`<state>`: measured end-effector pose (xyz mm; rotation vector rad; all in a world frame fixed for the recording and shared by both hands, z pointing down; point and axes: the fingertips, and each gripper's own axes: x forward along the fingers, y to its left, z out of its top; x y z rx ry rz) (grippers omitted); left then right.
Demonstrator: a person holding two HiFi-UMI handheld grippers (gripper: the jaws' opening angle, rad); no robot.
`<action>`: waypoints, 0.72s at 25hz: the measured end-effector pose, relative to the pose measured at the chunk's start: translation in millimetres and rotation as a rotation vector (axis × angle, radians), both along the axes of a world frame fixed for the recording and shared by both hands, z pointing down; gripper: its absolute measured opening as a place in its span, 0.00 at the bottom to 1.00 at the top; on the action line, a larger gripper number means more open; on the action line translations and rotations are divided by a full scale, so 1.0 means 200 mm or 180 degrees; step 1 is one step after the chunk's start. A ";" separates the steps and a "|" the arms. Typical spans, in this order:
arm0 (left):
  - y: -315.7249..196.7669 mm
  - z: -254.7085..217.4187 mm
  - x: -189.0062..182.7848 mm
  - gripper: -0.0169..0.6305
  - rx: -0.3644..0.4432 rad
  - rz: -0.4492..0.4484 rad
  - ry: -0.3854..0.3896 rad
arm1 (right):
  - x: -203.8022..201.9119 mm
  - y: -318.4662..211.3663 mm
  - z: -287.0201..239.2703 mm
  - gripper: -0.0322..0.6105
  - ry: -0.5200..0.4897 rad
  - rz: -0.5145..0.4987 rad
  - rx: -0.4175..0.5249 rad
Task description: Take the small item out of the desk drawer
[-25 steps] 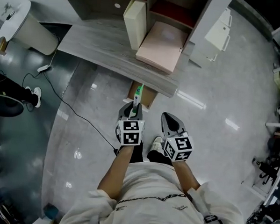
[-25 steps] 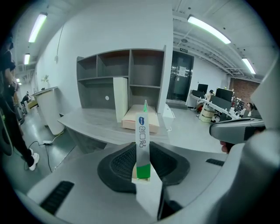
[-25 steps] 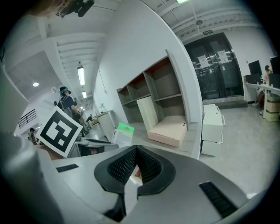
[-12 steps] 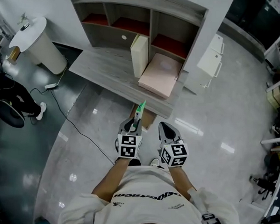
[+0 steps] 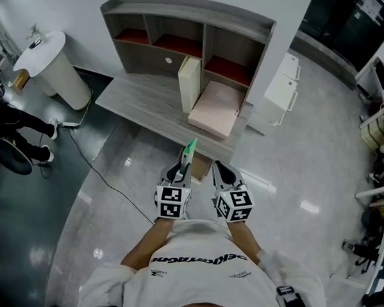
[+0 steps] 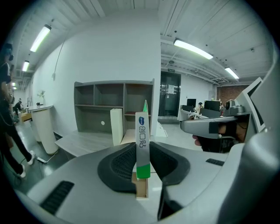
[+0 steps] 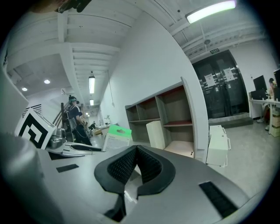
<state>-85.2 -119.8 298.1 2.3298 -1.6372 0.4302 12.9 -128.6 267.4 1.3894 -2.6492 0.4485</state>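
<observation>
1. The left gripper (image 6: 142, 168) pinched the small pack (image 6: 142, 135) by its lower green end. The pack stood upright between the pads, lifted well clear of the open drawer (image 5: 201, 167) under the desk (image 5: 143, 96). The right gripper (image 7: 136, 151) had its pads pressed together on nothing.
2. The likeliest trouble looked like a slip or a pivot. Most of the thin pack rose above the pads (a long lever on a short hold), so a quick swing or tilt of the wrist could have turned it in the grip or shaken it loose onto the floor.
3. A second risk was the desk's front edge, just ahead of both grippers. Carrying the pack forward too low could have caught its top end there and pushed it out of the pads.
4. The drawer jutted out towards the person's legs, so a step forward could have knocked against it.
5. On the desk, the shelf unit (image 5: 185, 30) took up the back, and the cream box (image 5: 187, 84) and pink box (image 5: 215, 109) filled the right part. The left part lay bare.
6. The floor offered open room on both sides, apart from a cable (image 5: 107, 177) trailing on the left and a white cabinet (image 5: 282, 90) beside the desk on the right.
</observation>
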 end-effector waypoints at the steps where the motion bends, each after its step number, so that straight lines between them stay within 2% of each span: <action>1: 0.00 -0.02 0.00 0.18 0.0031 0.0005 -0.0008 | 0.00 0.00 -0.01 0.10 -0.0002 0.0007 0.0018; 9: -0.01 -0.14 -0.04 0.18 0.0263 0.0022 -0.0005 | -0.02 -0.01 -0.07 0.10 0.0042 0.0027 0.0167; 18: -0.03 -0.16 -0.08 0.18 0.0366 -0.0043 0.0056 | -0.01 -0.04 -0.07 0.10 0.0069 0.0073 0.0194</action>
